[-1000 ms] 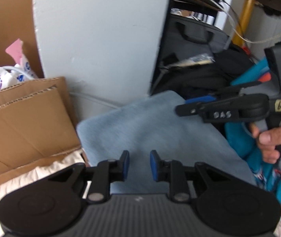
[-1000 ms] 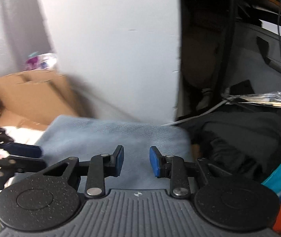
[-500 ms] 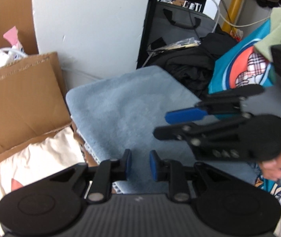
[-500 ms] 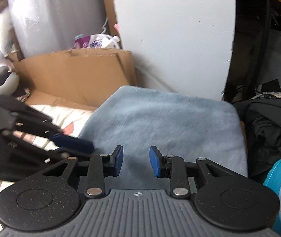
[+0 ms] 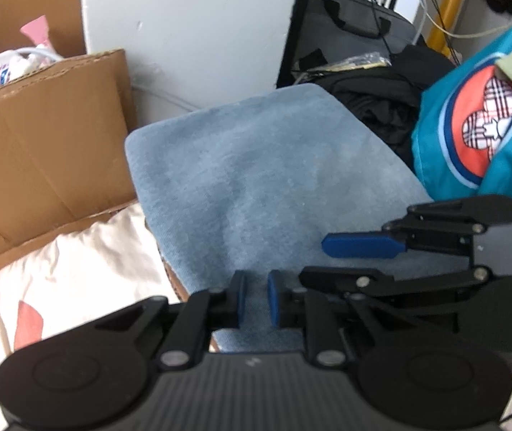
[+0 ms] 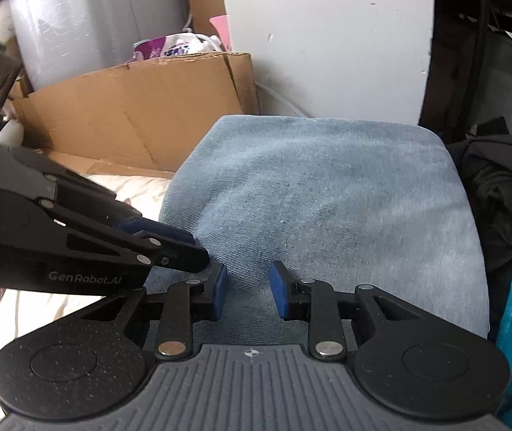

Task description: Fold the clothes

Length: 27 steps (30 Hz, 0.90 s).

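Two grippers, left gripper closing, right gripper apart, over one blue cloth.

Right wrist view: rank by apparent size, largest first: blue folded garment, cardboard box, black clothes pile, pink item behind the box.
1. blue folded garment
2. cardboard box, partly hidden by the left gripper
3. black clothes pile, cut off at the frame edge
4. pink item

The garment lies nearest the camera, which exaggerates its size.

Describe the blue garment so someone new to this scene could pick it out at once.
Start at the white wall panel; the blue garment lies just below it as a folded, rounded rectangle, with the cardboard box to its left and a heap of black clothes to its right. It alone is pale, plain denim blue, unlike the cream print fabric and the teal cartoon shirt.
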### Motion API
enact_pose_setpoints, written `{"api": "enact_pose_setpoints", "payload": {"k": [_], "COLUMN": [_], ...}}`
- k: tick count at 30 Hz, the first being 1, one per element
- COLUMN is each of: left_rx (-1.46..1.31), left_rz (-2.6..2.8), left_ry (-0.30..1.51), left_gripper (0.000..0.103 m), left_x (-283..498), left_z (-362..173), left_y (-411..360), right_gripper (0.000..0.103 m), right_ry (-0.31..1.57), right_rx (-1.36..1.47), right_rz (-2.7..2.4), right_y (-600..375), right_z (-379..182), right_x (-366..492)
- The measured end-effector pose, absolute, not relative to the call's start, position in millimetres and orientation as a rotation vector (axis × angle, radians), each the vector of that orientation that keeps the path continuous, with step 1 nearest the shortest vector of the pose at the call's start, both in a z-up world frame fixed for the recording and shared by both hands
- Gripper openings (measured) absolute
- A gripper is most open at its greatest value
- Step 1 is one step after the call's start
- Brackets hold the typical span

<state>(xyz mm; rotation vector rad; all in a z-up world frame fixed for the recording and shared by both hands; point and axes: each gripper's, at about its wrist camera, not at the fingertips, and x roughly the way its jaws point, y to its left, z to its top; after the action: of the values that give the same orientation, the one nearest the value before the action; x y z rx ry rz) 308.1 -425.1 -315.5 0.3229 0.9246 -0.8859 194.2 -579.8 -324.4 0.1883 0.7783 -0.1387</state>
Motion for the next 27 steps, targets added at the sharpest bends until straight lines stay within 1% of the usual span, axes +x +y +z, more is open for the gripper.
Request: {"api": "enact_pose_setpoints", "payload": {"k": [2,5,11,22,24,27], "left_rx": [0.323,0.296,0.312,0.440,0.444,0.453], "left_rz": [-0.880,-0.887,-0.948,-0.938,-0.933,-0.919], "left_ry": [0.921,0.931,0.891,0.910,0.921,0.936], "left_gripper": [0.010,0.012,0.013,0.014,0.014,0.010], "left_x": [304,299,275,258,259,259], "left_z": [-308,-296,-283,-311,-313,-308], "left_y": [-424,-420,-417,-418,-418,-419], "right_gripper": [0.034,0.034,0.034,0.034,0.034,0.034], "right_ry": [0.774,0.745,0.668,0.626,0.627,0.641], "right_rx": [0.189,0.196,0.217,0.283,0.298,0.314], "right_rz": [-0.168,-0.184,-0.235,-0.402,-0.419,-0.419], "right_y": [-576,-571,-572,-600,-601,-593], "right_z": [-320,-316,-306,-312,-315,-319], "right_x": [191,177,139,68,58,46]}}
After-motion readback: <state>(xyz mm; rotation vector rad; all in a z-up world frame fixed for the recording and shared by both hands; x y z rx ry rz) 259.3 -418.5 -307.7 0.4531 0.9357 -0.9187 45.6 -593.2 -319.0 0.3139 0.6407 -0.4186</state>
